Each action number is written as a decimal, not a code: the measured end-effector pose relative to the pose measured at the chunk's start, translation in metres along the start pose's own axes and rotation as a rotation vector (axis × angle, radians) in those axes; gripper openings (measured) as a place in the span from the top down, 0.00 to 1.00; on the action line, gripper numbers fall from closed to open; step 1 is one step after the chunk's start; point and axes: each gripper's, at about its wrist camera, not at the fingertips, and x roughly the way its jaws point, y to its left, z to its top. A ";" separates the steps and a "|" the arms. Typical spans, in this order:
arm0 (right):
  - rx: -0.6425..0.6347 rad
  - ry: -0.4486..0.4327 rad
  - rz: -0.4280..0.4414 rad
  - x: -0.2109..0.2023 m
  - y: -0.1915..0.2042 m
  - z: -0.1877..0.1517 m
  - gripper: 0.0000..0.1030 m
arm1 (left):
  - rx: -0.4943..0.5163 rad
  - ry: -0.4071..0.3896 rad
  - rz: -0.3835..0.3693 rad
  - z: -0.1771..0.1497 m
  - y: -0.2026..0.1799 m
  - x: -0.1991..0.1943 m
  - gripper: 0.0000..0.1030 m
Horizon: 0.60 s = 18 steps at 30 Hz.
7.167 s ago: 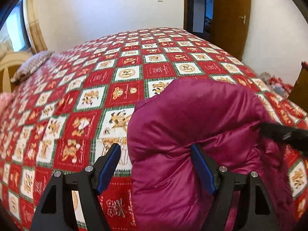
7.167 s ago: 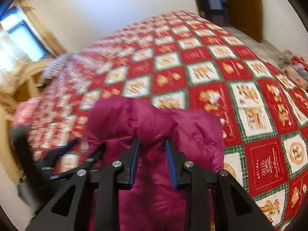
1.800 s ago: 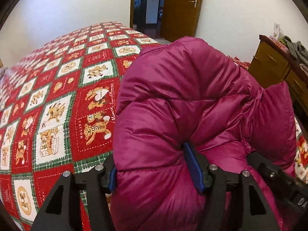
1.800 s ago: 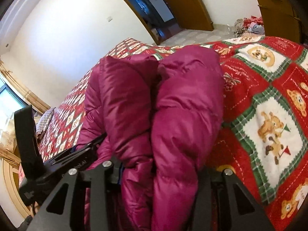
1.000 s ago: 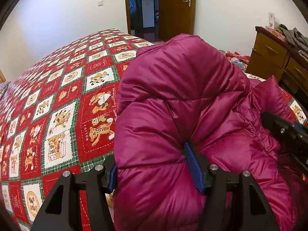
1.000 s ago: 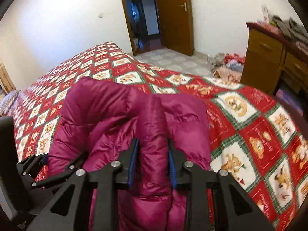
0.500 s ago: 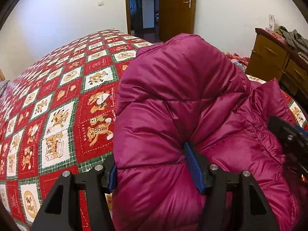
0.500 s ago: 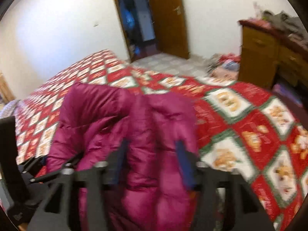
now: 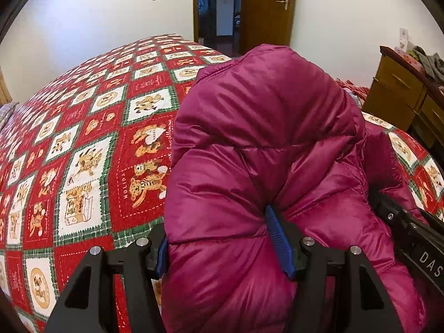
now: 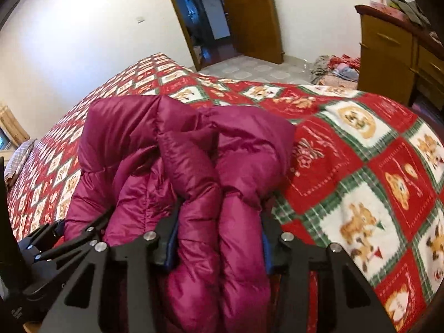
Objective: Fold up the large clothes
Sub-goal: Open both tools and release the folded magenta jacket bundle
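A puffy magenta down jacket (image 9: 258,144) lies bunched at the near edge of a bed with a red, white and green bear-print quilt (image 9: 91,138). My left gripper (image 9: 222,238) is shut on a thick fold of the jacket; the padding bulges between its blue pads. In the right wrist view, my right gripper (image 10: 219,238) clamps two rolled folds of the same jacket (image 10: 177,144), with its pads mostly buried in fabric. The right gripper's body shows at the right edge of the left wrist view (image 9: 410,238). The left gripper shows at the lower left of the right wrist view (image 10: 55,238).
A wooden dresser (image 10: 394,55) with clothes on top stands to the right of the bed. A pile of clothes (image 10: 335,69) lies on the tiled floor beside it. A brown door (image 9: 266,11) stands open behind the bed. A pillow (image 10: 19,161) lies at the far left.
The right gripper opened briefly about half a second ago and is now closed on a thicker bunch of the jacket. The left gripper has kept its grip and barely moved.
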 end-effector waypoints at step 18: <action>-0.034 0.033 -0.043 -0.009 0.002 -0.003 0.51 | 0.098 -0.003 0.001 0.001 -0.004 -0.008 0.39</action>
